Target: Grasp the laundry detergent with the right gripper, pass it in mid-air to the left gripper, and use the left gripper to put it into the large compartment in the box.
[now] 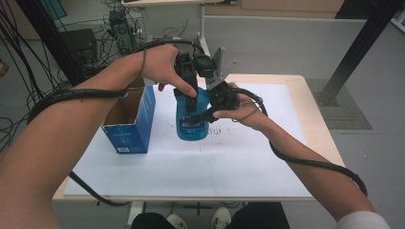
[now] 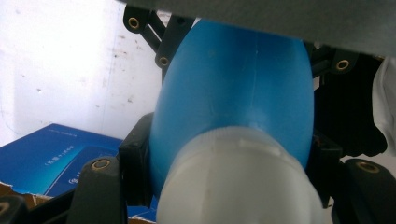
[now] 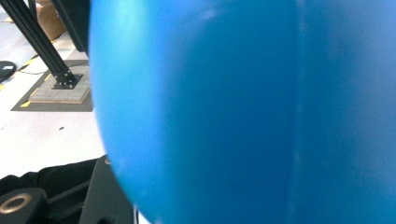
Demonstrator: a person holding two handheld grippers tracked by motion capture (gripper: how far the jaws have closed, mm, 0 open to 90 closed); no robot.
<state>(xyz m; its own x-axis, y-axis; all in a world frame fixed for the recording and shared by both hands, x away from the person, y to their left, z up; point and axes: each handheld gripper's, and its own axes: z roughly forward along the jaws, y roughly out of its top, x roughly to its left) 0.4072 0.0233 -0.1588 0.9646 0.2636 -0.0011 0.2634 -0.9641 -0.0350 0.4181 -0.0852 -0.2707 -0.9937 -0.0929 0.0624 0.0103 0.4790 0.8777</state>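
Both grippers, left (image 1: pixel 191 98) and right (image 1: pixel 217 98), clamp the blue bottle (image 1: pixel 192 119) above the table (image 1: pixel 305 143) beside the open box (image 1: pixel 129 124) in the high view; the left gripper view shows its white cap (image 2: pixel 238 182) on, the right gripper view its blue side (image 3: pixel 243 107), so opening seems left.

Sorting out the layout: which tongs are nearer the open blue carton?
Left. The left tongs grip the blue bottle on the blue carton's side; the right tongs grip its far side.
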